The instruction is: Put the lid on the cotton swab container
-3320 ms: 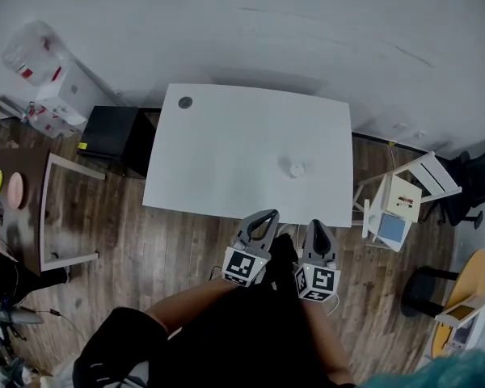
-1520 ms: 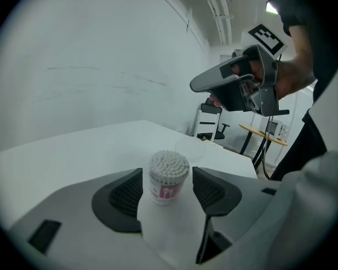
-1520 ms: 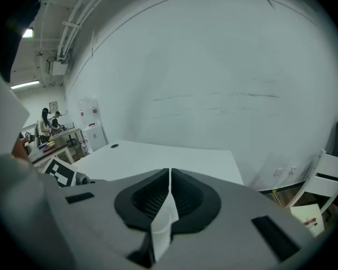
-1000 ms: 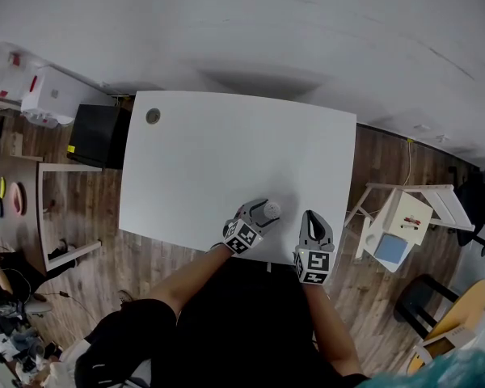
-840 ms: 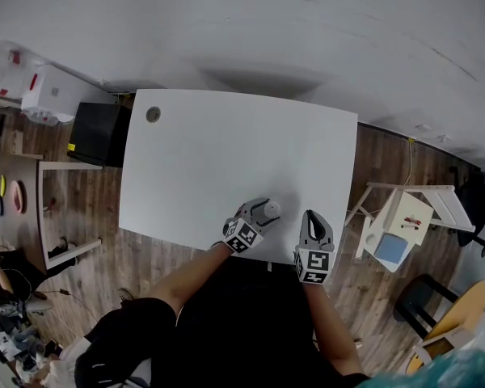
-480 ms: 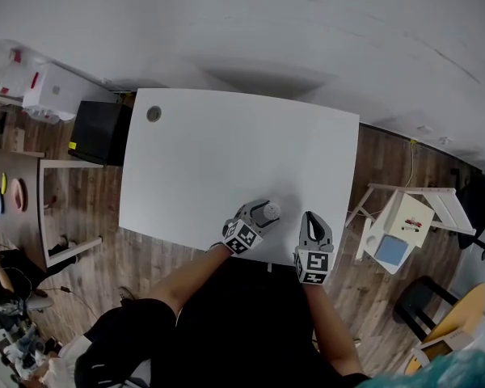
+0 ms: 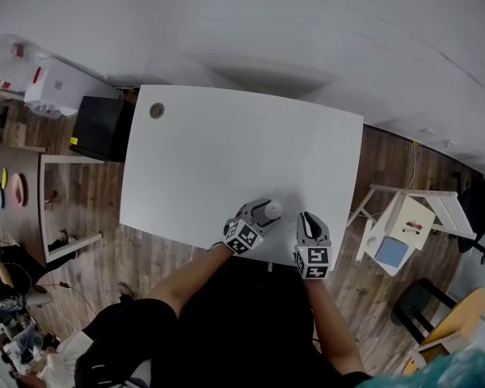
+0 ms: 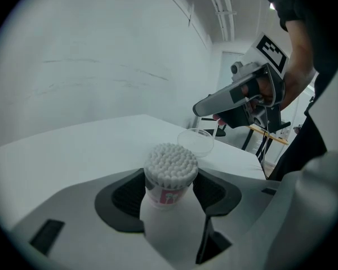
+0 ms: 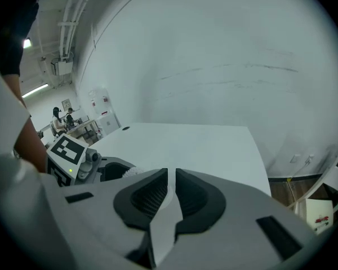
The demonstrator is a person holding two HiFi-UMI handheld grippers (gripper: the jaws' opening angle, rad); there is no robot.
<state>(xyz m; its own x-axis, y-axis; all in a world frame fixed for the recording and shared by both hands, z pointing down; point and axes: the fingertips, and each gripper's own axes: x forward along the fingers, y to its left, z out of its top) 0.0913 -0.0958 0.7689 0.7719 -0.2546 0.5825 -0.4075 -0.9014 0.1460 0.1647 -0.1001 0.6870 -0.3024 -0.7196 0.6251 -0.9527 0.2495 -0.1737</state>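
Cotton swab container stands upright near the front edge of the white table, its body clamped between the jaws of the left gripper, swabs uncovered. Right gripper sits just beside it, jaws nearly pressed together, seemingly pinching the rim of the clear lid. Only the left gripper view shows that lid plainly, just right of the open top.

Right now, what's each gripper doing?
Left gripper: closed on the cotton swab container.
Right gripper: closed, nothing between its jaws; the lid sits below its tip.
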